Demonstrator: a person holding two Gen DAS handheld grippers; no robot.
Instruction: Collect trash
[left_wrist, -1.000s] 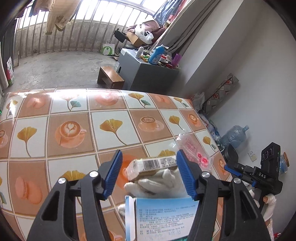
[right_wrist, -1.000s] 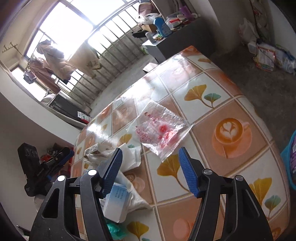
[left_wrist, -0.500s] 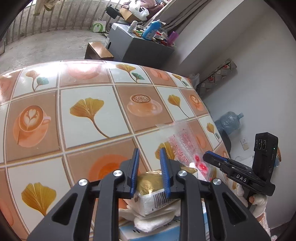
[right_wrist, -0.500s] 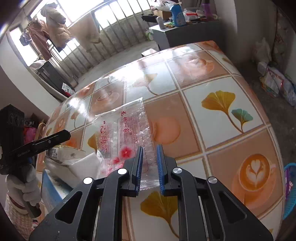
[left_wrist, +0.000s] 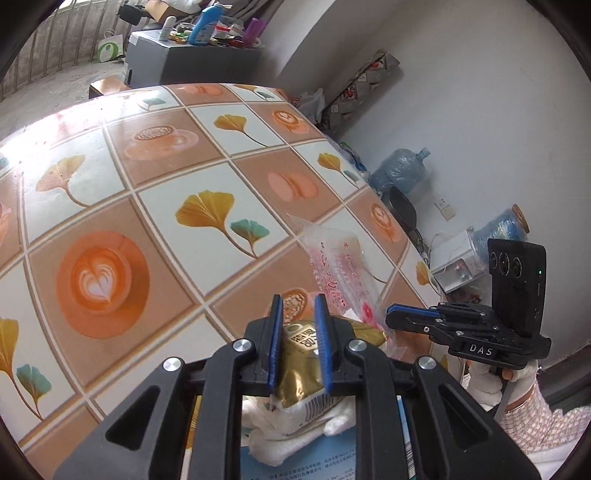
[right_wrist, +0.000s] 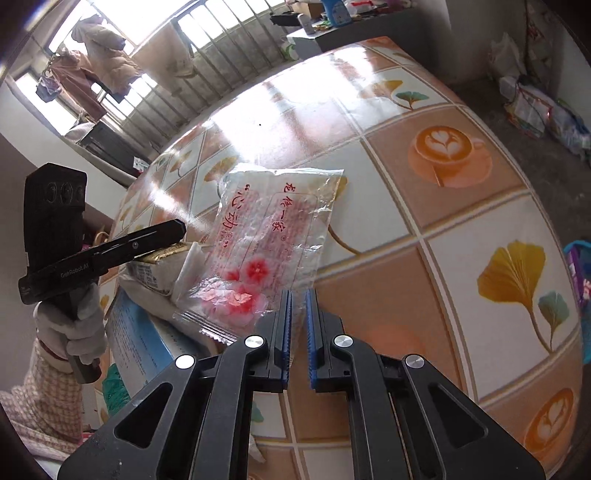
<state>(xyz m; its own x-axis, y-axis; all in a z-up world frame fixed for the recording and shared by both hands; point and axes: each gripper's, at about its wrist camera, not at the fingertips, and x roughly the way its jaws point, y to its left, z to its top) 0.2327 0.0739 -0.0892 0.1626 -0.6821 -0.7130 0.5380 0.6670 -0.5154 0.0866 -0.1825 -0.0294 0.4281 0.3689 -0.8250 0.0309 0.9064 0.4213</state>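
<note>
Left hand-held gripper (left_wrist: 298, 325) just clamped onto gold snack packet (left_wrist: 300, 373) at six o'clock. Right hand-held gripper (right_wrist: 297, 317) just pinched shut on clear printed bag (right_wrist: 271, 236), lifted off counter (right_wrist: 461, 236) toward eleven.

barred window (right_wrist: 155, 74) upper left, bright glare on patterned table (right_wrist: 461, 221); grey cabinet (left_wrist: 184, 62) (cluttered top), pale wall (left_wrist: 480, 110).

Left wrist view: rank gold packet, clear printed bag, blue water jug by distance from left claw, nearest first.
1. gold packet: pinched in the left claw.
2. clear printed bag: just beyond, to the right.
3. blue water jug: far right, by the wall.
</note>
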